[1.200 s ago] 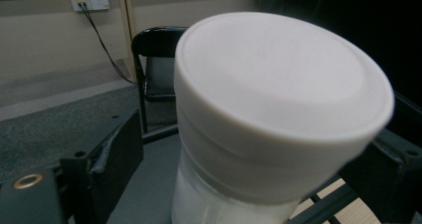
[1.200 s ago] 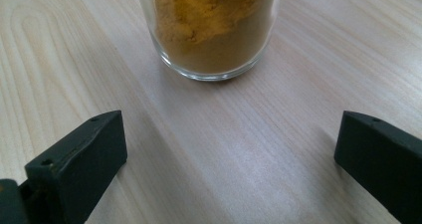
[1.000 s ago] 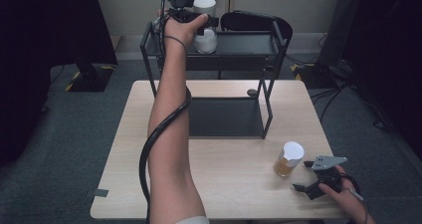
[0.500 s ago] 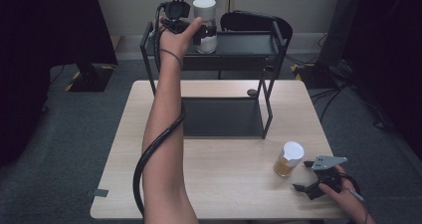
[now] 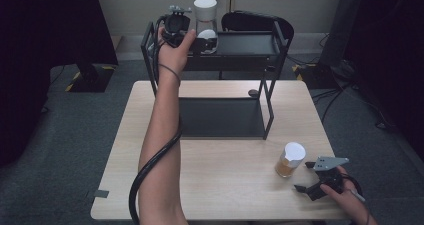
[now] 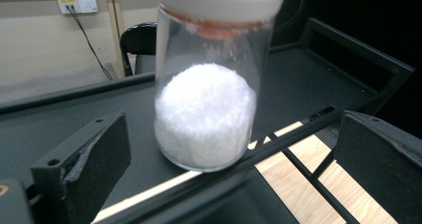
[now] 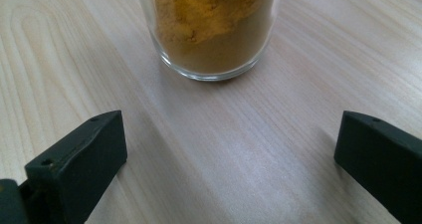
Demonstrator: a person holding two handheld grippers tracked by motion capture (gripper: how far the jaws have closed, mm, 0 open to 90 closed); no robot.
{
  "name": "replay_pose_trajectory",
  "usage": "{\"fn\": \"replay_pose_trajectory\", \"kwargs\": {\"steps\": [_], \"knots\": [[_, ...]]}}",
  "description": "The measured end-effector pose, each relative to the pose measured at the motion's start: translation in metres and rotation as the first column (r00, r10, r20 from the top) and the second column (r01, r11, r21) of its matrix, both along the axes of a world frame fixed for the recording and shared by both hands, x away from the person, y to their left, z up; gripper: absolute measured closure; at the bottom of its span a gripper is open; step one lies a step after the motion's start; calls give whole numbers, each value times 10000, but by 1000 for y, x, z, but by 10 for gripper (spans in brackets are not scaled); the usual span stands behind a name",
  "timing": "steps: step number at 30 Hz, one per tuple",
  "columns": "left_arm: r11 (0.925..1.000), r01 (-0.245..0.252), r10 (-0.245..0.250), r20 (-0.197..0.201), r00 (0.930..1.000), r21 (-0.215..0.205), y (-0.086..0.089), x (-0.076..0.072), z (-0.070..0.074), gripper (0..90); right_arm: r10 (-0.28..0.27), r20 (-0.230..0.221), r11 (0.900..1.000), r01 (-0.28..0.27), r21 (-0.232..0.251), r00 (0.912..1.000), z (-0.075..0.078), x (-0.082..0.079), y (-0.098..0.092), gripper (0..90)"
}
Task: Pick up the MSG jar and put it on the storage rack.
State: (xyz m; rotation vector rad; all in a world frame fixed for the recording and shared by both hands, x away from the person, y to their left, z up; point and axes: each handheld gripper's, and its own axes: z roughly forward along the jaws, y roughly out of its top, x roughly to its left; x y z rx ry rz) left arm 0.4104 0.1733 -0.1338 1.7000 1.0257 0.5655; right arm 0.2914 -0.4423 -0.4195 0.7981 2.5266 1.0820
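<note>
Left claw (image 6: 219, 184), jaws spread, faces the white-powder jar (image 6: 206, 117) at the front edge of the rack's top shelf (image 6: 308, 79). Right claw (image 5: 320, 182), also open, sits near the yellow-powder jar (image 5: 290, 160) on the table (image 5: 225, 185). Probable step: shelving or fetching jars; next move requires a square, centred closing.

Black hand-held gripper (image 5: 207, 44), thick black cable (image 5: 150, 165), bare forearm (image 5: 162, 135).

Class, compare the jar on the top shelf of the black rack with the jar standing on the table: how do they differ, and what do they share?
The shelf jar holds white powder; the table jar holds orange-brown powder. The shelf jar stands at the edge of the black rack, the table jar on the wooden table. The left gripper is open at the shelf jar; the right gripper is open just short of the table jar. Both are upright clear glass with white lids.
</note>
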Motion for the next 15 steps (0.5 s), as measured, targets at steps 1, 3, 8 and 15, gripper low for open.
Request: {"fn": "replay_pose_trajectory", "kwargs": {"steps": [1, 3, 8, 15], "knots": [[10000, 42, -43, 36, 10000, 30, 1, -1, -1, 7, -1, -3, 10000, 1, 0, 10000, 0, 0, 0, 0], [10000, 88, -88, 58, 9999, 21, 1, -4, -4, 7, -4, -3, 10000, 4, 1, 10000, 0, 0, 0, 0], [9998, 171, -171, 66, 9998, -50, 4, -9, -13, 7, 4, 8, 10000, -4, -7, 10000, 0, 0, 0, 0], [9996, 266, -265, 80, 9996, -108, 9, -14, -25, 7, -4, 4, 10000, 4, 5, 10000, 0, 0, 0, 0]]}}
